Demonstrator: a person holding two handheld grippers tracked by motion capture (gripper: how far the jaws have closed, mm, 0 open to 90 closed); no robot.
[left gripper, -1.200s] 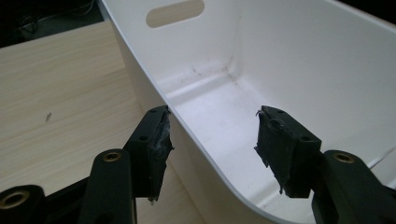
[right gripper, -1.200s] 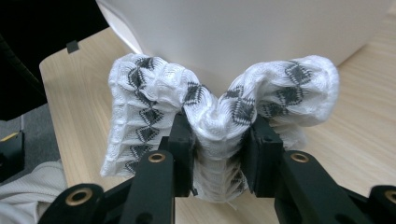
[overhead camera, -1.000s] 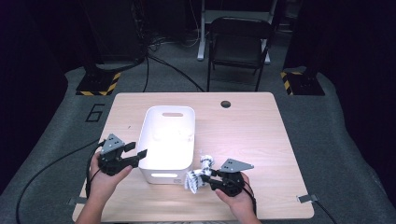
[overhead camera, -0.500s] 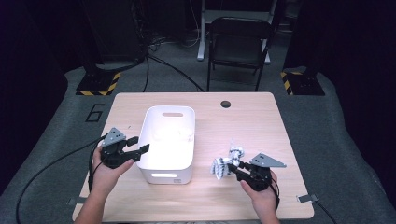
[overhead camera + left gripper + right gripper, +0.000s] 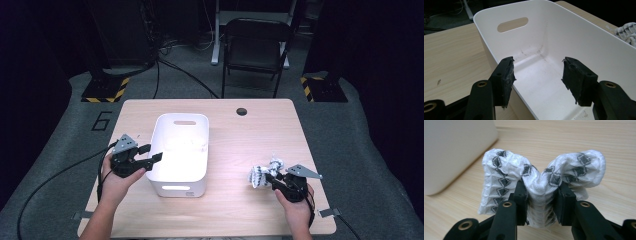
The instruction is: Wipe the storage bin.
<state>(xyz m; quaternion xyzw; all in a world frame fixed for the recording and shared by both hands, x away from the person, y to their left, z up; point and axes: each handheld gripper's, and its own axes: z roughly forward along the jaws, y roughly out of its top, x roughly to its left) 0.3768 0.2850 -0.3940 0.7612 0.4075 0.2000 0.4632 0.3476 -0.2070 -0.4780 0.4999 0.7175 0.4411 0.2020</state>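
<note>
The right gripper [image 5: 541,192] clamps a white, black-patterned cloth [image 5: 541,177] near the table's [image 5: 250,135] front right corner. The left gripper [image 5: 537,75] (jaws wide) straddles the white bin's [image 5: 574,32] left rim.

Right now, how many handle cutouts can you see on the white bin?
2. One sits in the white bin's far end wall, away from the person; the other is in its near end wall, facing the person. None visible on the long sides.

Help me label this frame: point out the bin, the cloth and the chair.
bin [image 5: 176,190]: high view, near outer wall.
cloth [image 5: 539,180]: right gripper view, pinched middle fold.
chair [image 5: 255,35]: high view, backrest.
</note>
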